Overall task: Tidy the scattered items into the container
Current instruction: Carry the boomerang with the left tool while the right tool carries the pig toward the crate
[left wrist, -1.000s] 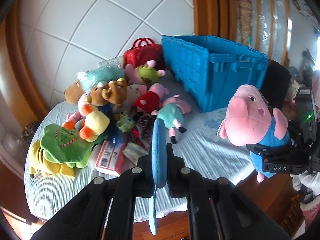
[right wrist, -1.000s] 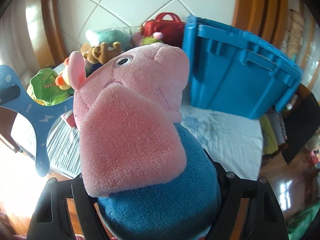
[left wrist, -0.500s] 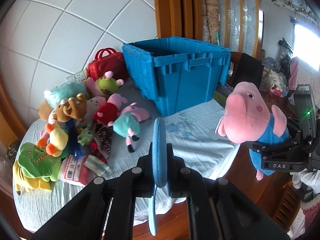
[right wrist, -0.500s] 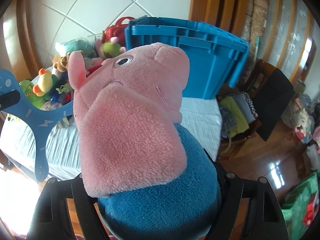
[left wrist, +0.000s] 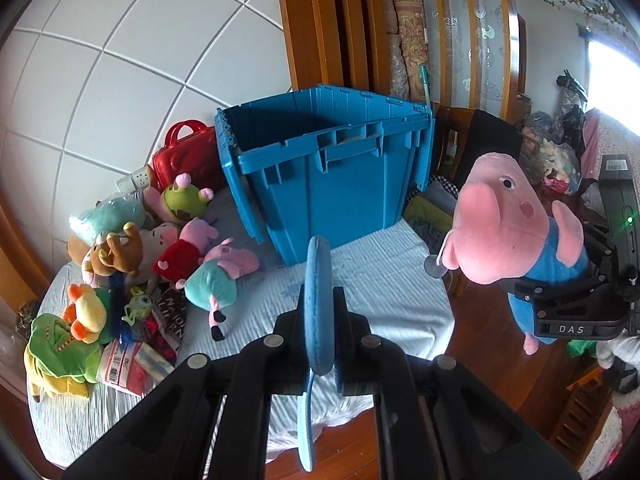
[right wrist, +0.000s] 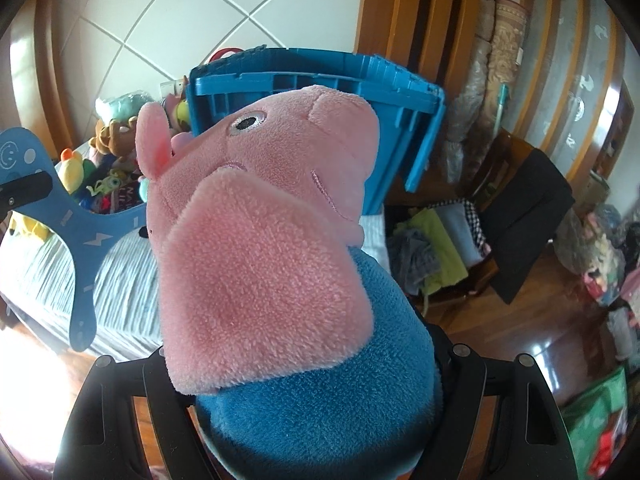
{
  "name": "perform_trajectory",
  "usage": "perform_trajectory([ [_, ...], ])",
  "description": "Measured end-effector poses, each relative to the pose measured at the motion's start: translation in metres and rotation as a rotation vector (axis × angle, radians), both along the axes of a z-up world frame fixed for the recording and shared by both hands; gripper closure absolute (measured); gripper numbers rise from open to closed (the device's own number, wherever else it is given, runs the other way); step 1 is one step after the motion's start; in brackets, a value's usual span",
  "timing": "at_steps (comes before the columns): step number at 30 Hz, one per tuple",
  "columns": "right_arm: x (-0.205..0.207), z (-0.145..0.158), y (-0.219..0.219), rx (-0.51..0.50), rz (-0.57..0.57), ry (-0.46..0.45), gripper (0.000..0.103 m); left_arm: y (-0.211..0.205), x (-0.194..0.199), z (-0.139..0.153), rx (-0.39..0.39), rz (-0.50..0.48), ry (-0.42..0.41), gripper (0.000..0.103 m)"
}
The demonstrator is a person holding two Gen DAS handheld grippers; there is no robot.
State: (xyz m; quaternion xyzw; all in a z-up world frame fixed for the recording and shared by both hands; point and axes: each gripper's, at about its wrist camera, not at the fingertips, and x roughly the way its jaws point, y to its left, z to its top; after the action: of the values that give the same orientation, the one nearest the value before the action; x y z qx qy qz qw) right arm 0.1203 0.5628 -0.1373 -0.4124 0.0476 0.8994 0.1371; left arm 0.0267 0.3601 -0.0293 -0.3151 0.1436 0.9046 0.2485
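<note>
My left gripper (left wrist: pixel 318 316) is shut on a flat blue toy (left wrist: pixel 317 300), held edge-on above the table's front edge; the toy also shows in the right wrist view (right wrist: pixel 60 216). My right gripper (right wrist: pixel 316 392) is shut on a pink pig plush in a blue shirt (right wrist: pixel 272 240), held in the air right of the table; the plush also shows in the left wrist view (left wrist: pixel 508 232). The open blue crate (left wrist: pixel 332 168) stands on the table behind both, its inside mostly hidden. A pile of plush toys (left wrist: pixel 132 248) lies left of the crate.
A red toy case (left wrist: pixel 186 156) stands behind the pile by the tiled wall. The table has a pale ribbed cloth (left wrist: pixel 384 280). A chair with folded clothes (right wrist: pixel 440 252) stands right of the table on the glossy wood floor.
Both grippers have risen and swung right with their toys. The crate now sits nearer the centre and its open top shows; the plush pile has slid left.
</note>
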Motion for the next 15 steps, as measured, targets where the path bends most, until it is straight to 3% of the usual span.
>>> perform_trajectory([
  [15, -0.023, 0.042, 0.062, 0.046, 0.053, 0.059, 0.022, 0.054, -0.041, 0.045, -0.043, -0.023, 0.067, 0.095],
])
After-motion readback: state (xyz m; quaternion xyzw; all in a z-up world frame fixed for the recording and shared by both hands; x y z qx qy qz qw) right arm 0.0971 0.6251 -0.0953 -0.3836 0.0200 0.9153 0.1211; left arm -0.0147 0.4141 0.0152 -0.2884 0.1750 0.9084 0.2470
